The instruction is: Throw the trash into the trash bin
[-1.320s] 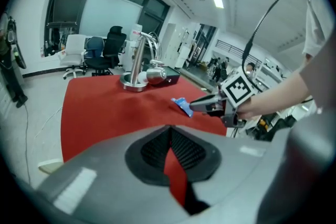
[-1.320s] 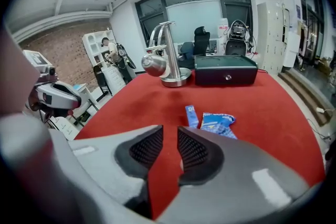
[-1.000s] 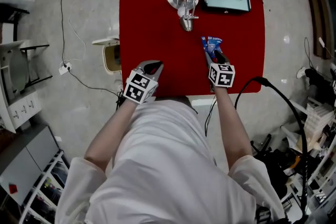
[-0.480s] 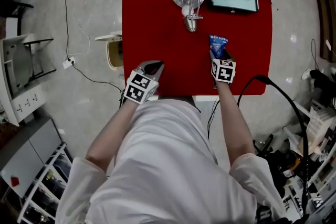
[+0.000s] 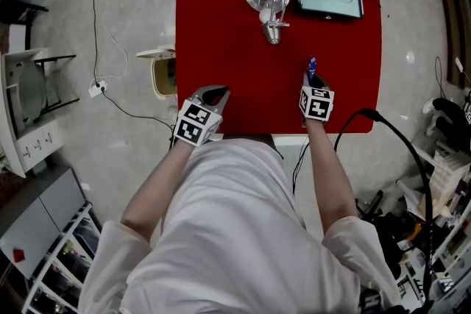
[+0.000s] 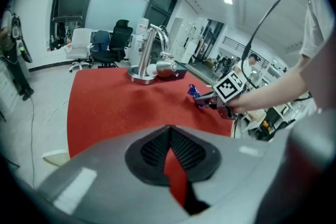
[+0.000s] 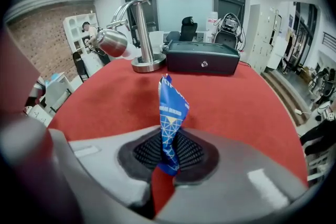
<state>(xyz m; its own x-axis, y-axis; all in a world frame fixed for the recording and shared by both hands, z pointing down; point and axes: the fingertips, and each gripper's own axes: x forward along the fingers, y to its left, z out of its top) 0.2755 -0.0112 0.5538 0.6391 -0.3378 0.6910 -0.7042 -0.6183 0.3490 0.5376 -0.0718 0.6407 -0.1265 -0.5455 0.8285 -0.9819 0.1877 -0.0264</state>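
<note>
Blue wrapper (image 7: 169,113) pinched as jaws of our right gripper (image 7: 167,157) close; left gripper (image 6: 169,152) jaws together, empty; trash bin (image 5: 156,81), mid-left, awaits

Trash bin (image 5: 160,77) partly under red table (image 5: 221,33)

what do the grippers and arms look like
The left gripper and right gripper have grey bodies, black ribbed pads and a white cube with black square markers. The top is white, loose-sleeved. Right jaws are closing on a blue wrapper.
</note>
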